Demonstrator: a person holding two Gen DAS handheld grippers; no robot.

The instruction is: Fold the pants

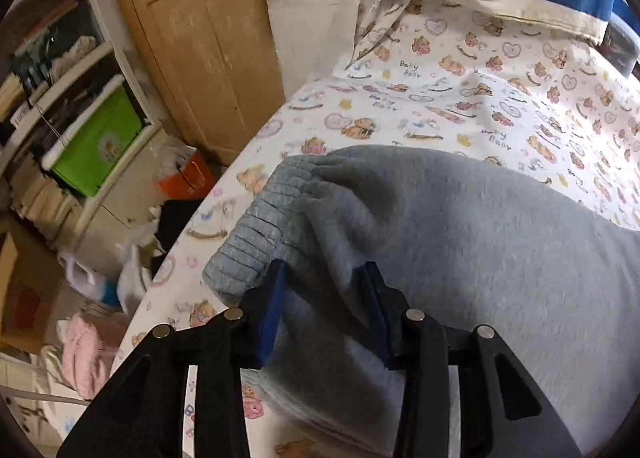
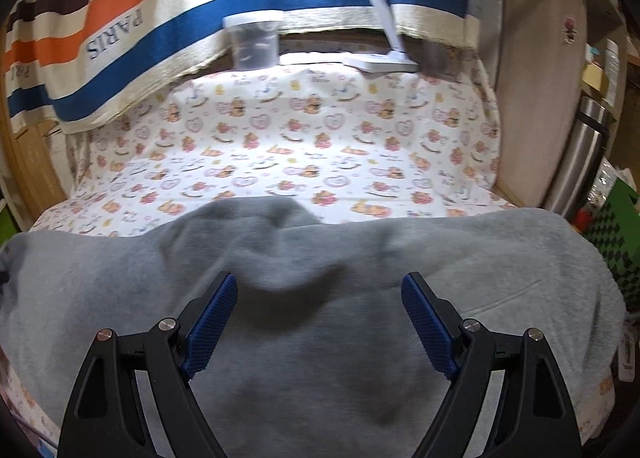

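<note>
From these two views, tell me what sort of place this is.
Probably a lived-in bedroom at home. Grey pants lie on a bed covered with a teddy-bear sheet, a wooden door stands beside it, and cluttered shelves fill the wall.

The grey fleece pants (image 1: 460,242) look soft and matt, kind of fuzzy, with a ribbed knit cuff (image 1: 256,226) just ahead of the left gripper's (image 1: 326,314) fingers. The blue finger pads (image 2: 212,322) are a textured, grippy rubber-looking stuff on matt black plastic arms with shiny metal pins. Beyond the fingers there's a smooth printed cotton bear sheet (image 2: 320,138) and a worn matt wooden door (image 1: 200,58).
</note>
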